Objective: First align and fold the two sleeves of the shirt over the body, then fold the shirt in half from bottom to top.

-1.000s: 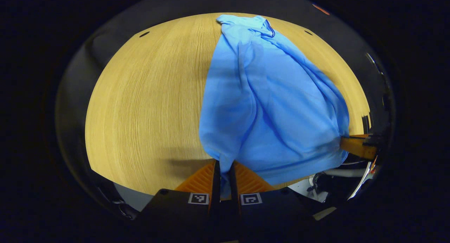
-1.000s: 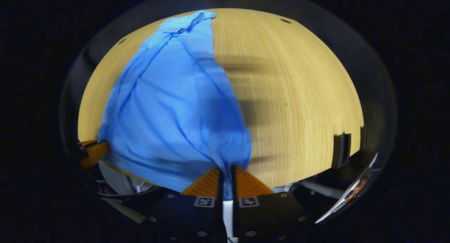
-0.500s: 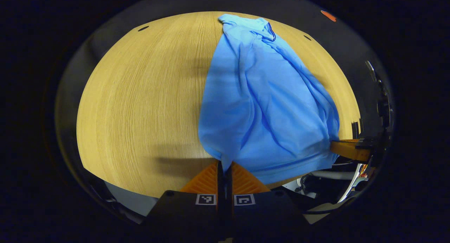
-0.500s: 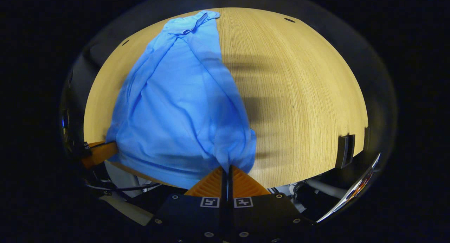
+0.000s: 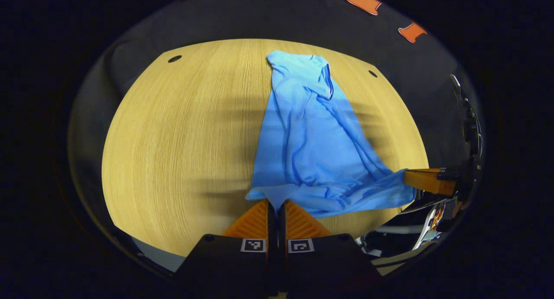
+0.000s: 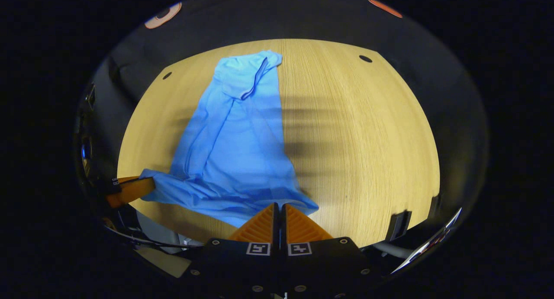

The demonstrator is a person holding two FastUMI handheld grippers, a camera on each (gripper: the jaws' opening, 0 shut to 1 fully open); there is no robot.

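A light blue shirt (image 5: 311, 139) lies lengthwise on the wooden table (image 5: 181, 139), with its dark-trimmed collar (image 5: 326, 74) at the far end. My left gripper (image 5: 275, 202) is shut on the near left corner of the hem. In the right gripper view, my right gripper (image 6: 279, 206) is shut on the other hem corner of the shirt (image 6: 236, 147). The hem stretches between the two, raised a little off the table. Each gripper also shows from the side in the other's view: the right gripper (image 5: 411, 178) and the left gripper (image 6: 145, 186).
The table's near edge runs just under both grippers. Small dark holes (image 6: 365, 58) mark the far corners of the table (image 6: 368, 139). A black block (image 6: 398, 225) stands at the near right edge. Bare wood lies on both sides of the shirt.
Both grippers closed tight on the hem, then drew back towards the near edge. The shirt, bunched and draped high before, now lies flatter and stretched out.
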